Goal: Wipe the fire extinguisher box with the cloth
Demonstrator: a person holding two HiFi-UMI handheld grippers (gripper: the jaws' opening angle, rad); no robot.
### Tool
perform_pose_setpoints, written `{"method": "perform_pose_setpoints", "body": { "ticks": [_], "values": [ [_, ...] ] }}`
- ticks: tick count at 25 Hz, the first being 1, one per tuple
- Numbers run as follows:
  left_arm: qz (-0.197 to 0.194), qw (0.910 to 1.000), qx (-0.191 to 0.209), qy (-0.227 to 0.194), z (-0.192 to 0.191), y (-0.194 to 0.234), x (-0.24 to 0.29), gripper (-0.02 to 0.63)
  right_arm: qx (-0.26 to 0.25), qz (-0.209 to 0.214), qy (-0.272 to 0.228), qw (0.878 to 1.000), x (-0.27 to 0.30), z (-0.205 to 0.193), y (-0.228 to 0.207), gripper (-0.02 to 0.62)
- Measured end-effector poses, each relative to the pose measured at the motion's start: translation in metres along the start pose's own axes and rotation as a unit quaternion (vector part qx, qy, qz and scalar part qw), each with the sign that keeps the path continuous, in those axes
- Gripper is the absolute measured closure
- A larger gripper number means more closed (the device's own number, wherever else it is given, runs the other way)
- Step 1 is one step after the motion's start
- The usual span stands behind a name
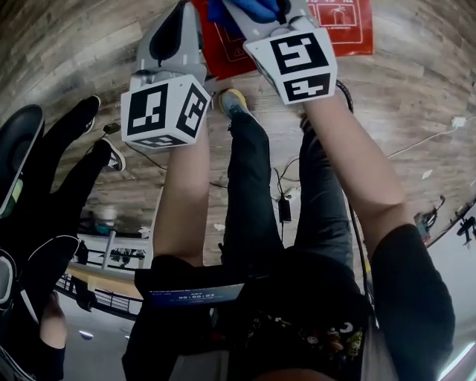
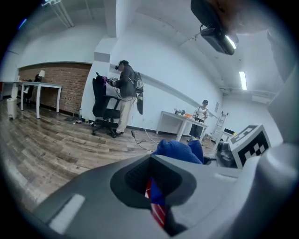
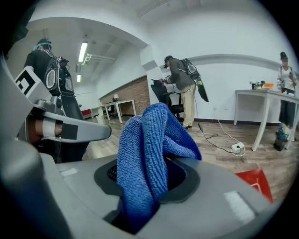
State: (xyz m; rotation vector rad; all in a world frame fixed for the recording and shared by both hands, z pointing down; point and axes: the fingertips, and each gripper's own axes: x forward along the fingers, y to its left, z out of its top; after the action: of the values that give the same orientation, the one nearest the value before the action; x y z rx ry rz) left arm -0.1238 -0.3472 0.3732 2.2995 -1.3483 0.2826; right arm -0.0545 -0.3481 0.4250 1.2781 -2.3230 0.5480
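Observation:
A blue cloth (image 3: 150,154) is pinched between the jaws of my right gripper (image 3: 145,189) and stands up out of them in folds. In the head view this gripper (image 1: 262,10) is at the top edge over the red fire extinguisher box (image 1: 343,27), which lies flat on the wooden floor. A corner of the box (image 3: 254,183) shows low right in the right gripper view. My left gripper (image 1: 175,31) hangs just left of it, with its jaws together and nothing held. Past the left gripper (image 2: 154,189) I see the cloth (image 2: 180,150) and a red sliver of the box (image 2: 158,214).
My own legs and a yellow-toed shoe (image 1: 232,101) stand just below the box. Another person's dark legs and shoes (image 1: 88,119) are at the left. Cables (image 1: 286,182) trail over the floor. Farther off are a standing person with an office chair (image 2: 122,95) and white desks (image 2: 180,122).

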Motion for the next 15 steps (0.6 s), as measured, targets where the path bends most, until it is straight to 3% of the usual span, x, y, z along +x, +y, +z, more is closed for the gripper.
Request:
{"method": "perform_pose_setpoints", "body": {
  "ticks": [10, 15],
  "values": [
    [-0.061, 0.9981, 0.005, 0.004, 0.002, -0.133, 0.084, 0.508, 0.027, -0.090, 0.003, 0.996, -0.091, -0.028, -0.169, 0.423],
    [-0.087, 0.9961, 0.010, 0.013, -0.011, -0.189, 0.105, 0.506, 0.039, -0.114, 0.003, 0.993, -0.129, -0.049, -0.204, 0.423]
  ]
}}
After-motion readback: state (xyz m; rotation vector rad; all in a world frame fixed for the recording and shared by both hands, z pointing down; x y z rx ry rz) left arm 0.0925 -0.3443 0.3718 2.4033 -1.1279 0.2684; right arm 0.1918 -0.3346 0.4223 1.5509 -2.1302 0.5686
